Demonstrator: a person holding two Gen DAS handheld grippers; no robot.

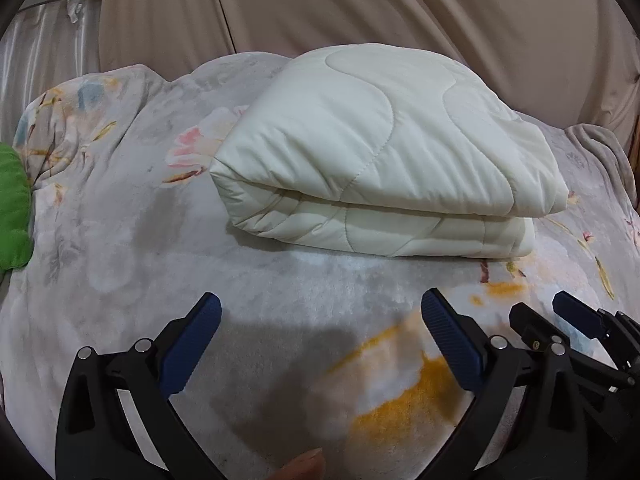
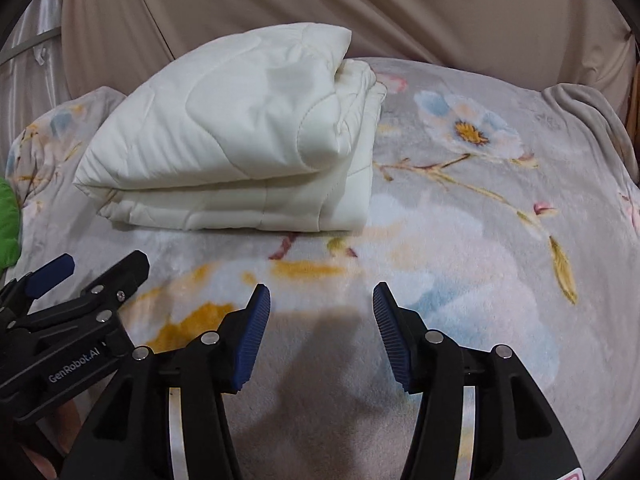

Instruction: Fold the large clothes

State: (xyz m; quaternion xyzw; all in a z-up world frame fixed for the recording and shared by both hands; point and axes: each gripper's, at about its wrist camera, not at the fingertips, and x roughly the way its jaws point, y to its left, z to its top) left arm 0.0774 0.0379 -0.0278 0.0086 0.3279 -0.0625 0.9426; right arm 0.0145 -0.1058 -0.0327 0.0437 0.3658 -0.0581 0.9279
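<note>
A cream quilted comforter [image 1: 376, 152] lies folded into a thick bundle on the floral blanket [image 1: 120, 240]; in the right wrist view the comforter [image 2: 240, 140] sits at the upper left. My left gripper [image 1: 320, 308] hangs open over the blanket, short of the bundle, with nothing between its blue pads. My right gripper [image 2: 322, 298] is open too, its jaws empty above the floral blanket [image 2: 480, 220]. Each gripper shows in the other's view: the right gripper [image 1: 544, 312] at the lower right, the left gripper [image 2: 104, 264] at the lower left. Neither touches the comforter.
A beige draped cloth [image 1: 360, 8] rises behind the bed. A green soft item [image 1: 12, 216] lies at the far left edge. Shiny pale curtain fabric [image 1: 44, 52] hangs at the upper left. A fingertip [image 1: 304, 466] shows at the bottom edge.
</note>
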